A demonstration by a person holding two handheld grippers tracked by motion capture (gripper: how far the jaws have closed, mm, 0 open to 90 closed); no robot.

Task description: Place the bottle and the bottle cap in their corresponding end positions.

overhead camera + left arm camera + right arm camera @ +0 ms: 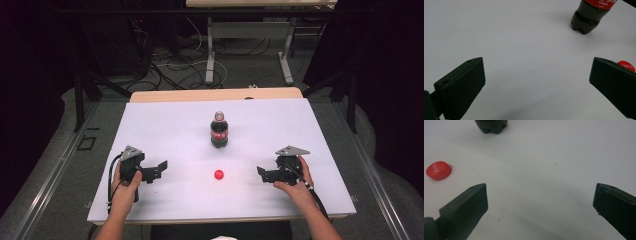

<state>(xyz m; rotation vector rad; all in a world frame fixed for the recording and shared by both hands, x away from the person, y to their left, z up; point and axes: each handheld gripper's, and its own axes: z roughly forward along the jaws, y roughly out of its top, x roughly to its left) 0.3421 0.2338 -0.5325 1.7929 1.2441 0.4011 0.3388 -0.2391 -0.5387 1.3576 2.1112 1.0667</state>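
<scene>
My left gripper (161, 167) and my right gripper (262, 173) both have the jaws wide apart, holding nothing. The red cap (219, 174) lies between them, near the cola bottle (219, 131).

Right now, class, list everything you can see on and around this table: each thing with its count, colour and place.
bottle: one, dark cola with red label, uncapped, upright at table centre.
cap: one, red, lying on the table in front of the bottle, apart from it.
table: one, white top with a wooden far edge.
cables: several, black and white, on the floor beyond the table.
left hand-held gripper: one, black, jaws open, nothing between them, left of the cap.
right hand-held gripper: one, black, jaws open, nothing between them, right of the cap.
</scene>
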